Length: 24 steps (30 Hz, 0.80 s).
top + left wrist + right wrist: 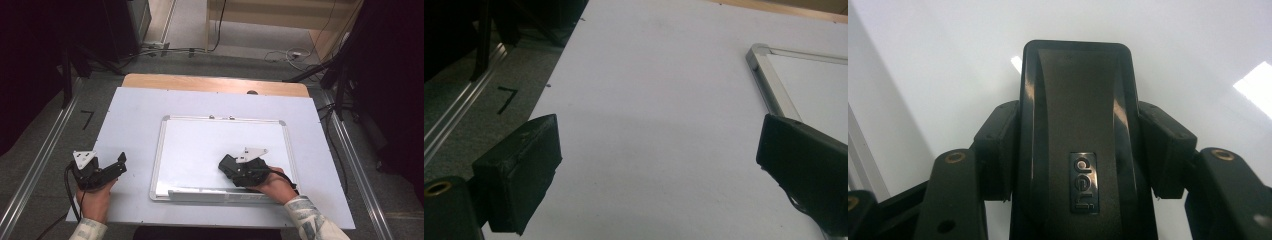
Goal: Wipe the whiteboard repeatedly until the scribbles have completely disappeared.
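On the far left of the high view, your left hand (95, 192) held the left tongs (121, 163) low over the white sheet (130, 125) that covered the surface (200, 82). Those tongs were released. In the left gripper view the two black jaws stood wide apart with bare white sheet between them, and nothing was in them. A black "7" (506, 98) was marked on the grey floor just past the sheet's left edge. The metal corner of the whiteboard (764, 75) showed off to the right in that view, near the right jaw.

In the middle of the high view, the whiteboard (200, 145) lay flat on the sheet, with its silver frame all around.

To the right, your right hand (275, 187) held the right tongs (226, 165) over the near right part of the board. These tongs were grasping a black eraser (1078, 130). In the right gripper view the jaws pressed on both long sides of it, and its front end stuck out past them. A small silver label sat on its top. The eraser was right at the board's white face, but you could not tell whether it touched.
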Motion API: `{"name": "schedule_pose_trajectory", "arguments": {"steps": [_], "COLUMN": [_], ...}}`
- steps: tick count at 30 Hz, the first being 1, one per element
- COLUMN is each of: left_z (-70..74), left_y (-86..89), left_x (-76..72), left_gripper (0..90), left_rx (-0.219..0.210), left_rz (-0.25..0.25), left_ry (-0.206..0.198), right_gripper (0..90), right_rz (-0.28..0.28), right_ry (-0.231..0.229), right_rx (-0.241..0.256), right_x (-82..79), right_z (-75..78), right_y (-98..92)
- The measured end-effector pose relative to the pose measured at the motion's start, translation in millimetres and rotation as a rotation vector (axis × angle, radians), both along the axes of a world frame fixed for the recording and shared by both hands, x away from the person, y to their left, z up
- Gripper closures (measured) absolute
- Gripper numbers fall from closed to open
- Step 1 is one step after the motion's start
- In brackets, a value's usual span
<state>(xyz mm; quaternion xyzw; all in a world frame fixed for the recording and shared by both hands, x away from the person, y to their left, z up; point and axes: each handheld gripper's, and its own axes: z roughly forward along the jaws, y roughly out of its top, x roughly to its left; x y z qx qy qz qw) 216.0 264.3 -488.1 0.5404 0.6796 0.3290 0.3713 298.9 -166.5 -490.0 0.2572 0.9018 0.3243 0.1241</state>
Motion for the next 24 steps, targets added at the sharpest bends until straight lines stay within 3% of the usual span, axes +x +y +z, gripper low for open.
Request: {"name": "schedule_pose_trajectory", "arguments": {"steps": [24], "left_z": [-1.4], "left_y": [-0.1], "left_x": [0.9], "left_gripper": [4.5], "left_rx": [-0.004], "left_rz": [0.0], "left_ry": [0.007], "right_gripper": [39.0], "right_rz": [-0.017], "right_ry": [-0.008], "right_rx": [0.004], "right_x": [4.8], "right_z": [0.0], "right_y": [-29.9]}}
